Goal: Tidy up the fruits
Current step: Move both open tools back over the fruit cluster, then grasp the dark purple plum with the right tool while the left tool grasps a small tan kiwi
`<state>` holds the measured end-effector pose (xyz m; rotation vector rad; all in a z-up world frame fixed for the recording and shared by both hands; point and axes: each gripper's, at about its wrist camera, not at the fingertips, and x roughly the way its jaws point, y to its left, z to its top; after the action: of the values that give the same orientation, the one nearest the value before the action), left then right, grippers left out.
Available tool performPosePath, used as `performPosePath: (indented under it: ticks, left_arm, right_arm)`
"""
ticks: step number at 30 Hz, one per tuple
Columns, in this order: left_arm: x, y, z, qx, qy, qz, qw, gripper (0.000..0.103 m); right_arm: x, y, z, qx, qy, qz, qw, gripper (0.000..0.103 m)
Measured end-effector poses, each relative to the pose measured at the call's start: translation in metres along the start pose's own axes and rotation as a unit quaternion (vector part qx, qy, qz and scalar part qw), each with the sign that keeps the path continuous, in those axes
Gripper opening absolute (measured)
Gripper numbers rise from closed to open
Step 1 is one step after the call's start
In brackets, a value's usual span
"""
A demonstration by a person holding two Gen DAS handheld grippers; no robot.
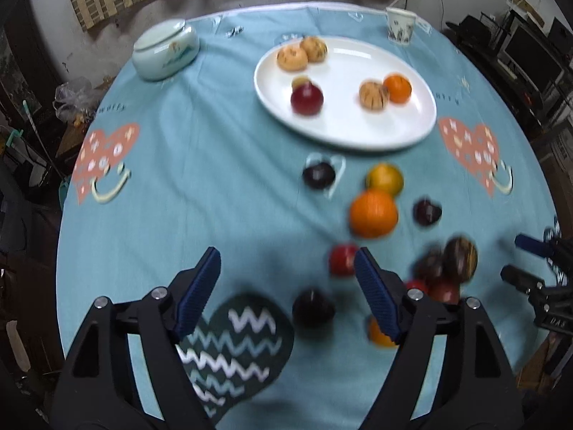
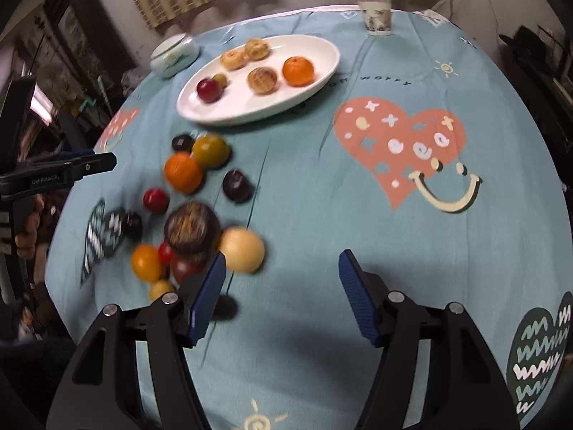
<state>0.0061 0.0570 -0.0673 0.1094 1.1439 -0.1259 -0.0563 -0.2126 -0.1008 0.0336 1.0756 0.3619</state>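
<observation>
A white oval plate [image 1: 343, 132] [image 2: 322, 53] at the back of the table holds a red apple [image 1: 307, 99], an orange [image 1: 397, 88] and several tan walnuts. Loose fruit lies on the blue cloth in front of it: a big orange [image 1: 373, 213] [image 2: 183, 172], a yellow-green fruit [image 1: 385, 179] [image 2: 210, 150], dark plums [image 1: 318, 175] [image 2: 236, 185], a small red apple [image 1: 342, 259] [image 2: 156, 200] and a pale round fruit [image 2: 242, 249]. My left gripper [image 1: 286, 268] is open over bare cloth left of the pile. My right gripper [image 2: 282, 272] is open, empty, right of the pile.
A pale lidded ceramic jar [image 1: 165, 49] [image 2: 174, 55] stands back left and a paper cup [image 1: 400, 24] [image 2: 375, 17] back right. The round table's edge curves close on both sides. A hand [image 2: 27, 229] holds the other gripper at the left edge.
</observation>
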Motion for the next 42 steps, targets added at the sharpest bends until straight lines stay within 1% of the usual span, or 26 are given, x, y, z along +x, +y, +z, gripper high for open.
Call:
performPosePath:
  ticks: [3, 7, 10, 17, 19, 22, 24, 26, 30, 32, 33, 34, 36, 37, 40, 42]
  left_arm:
    - [0.002, -0.003, -0.026, 0.001, 0.019, -0.011, 0.9998, 0.079]
    - [0.001, -0.021, -0.056, 0.025, 0.037, -0.033, 0.9985, 0.08]
    - [0.003, -0.033, -0.065, 0.039, 0.048, -0.042, 0.9972, 0.081]
    - [0.008, -0.045, -0.072, 0.051, 0.062, -0.049, 0.9956, 0.082]
    - [0.008, -0.049, -0.074, 0.058, 0.065, -0.053, 0.9947, 0.082]
    - [0.009, -0.057, -0.076, 0.07, 0.074, -0.069, 0.9924, 0.082]
    - [0.011, -0.063, -0.077, 0.077, 0.083, -0.087, 0.9898, 0.082]
    - [0.013, -0.069, -0.078, 0.081, 0.091, -0.105, 0.987, 0.082]
    - [0.024, -0.079, -0.079, 0.071, 0.108, -0.121, 0.9842, 0.081]
    - [0.029, -0.083, -0.078, 0.057, 0.116, -0.124, 0.9838, 0.077]
    - [0.032, -0.084, -0.077, 0.047, 0.12, -0.123, 0.984, 0.069]
    - [0.034, -0.085, -0.076, 0.04, 0.124, -0.121, 0.9841, 0.064]
    - [0.04, -0.084, -0.075, 0.016, 0.134, -0.116, 0.9841, 0.042]
    - [0.042, -0.084, -0.075, 0.004, 0.138, -0.113, 0.984, 0.039]
    - [0.041, -0.084, -0.077, -0.019, 0.135, -0.111, 0.9844, 0.038]
    - [0.038, -0.088, -0.077, -0.032, 0.129, -0.12, 0.9839, 0.038]
  right_arm:
    - [0.006, 0.017, -0.018, -0.031, 0.024, 0.021, 0.999, 0.066]
    - [0.013, 0.043, -0.033, -0.08, 0.038, 0.036, 0.995, 0.066]
    - [0.02, 0.054, -0.034, -0.093, 0.043, 0.042, 0.994, 0.066]
    - [0.032, 0.054, -0.025, -0.087, 0.041, 0.032, 0.995, 0.065]
    - [0.037, 0.053, -0.023, -0.09, 0.044, 0.032, 0.994, 0.062]
    - [0.045, 0.055, -0.022, -0.102, 0.057, 0.028, 0.993, 0.052]
    - [0.05, 0.057, -0.023, -0.107, 0.065, 0.028, 0.992, 0.04]
    - [0.051, 0.06, -0.023, -0.117, 0.065, 0.02, 0.991, 0.033]
    - [0.045, 0.054, -0.024, -0.11, 0.063, 0.03, 0.991, 0.031]
    - [0.041, 0.05, -0.024, -0.105, 0.06, 0.028, 0.992, 0.031]
    - [0.039, 0.048, -0.024, -0.103, 0.059, 0.03, 0.992, 0.031]
    - [0.037, 0.045, -0.025, -0.101, 0.058, 0.031, 0.993, 0.031]
    - [0.034, 0.041, -0.026, -0.101, 0.054, 0.031, 0.993, 0.031]
    - [0.032, 0.039, -0.027, -0.103, 0.053, 0.033, 0.993, 0.031]
    - [0.029, 0.037, -0.028, -0.112, 0.053, 0.041, 0.991, 0.031]
    - [0.027, 0.035, -0.029, -0.12, 0.053, 0.046, 0.99, 0.031]
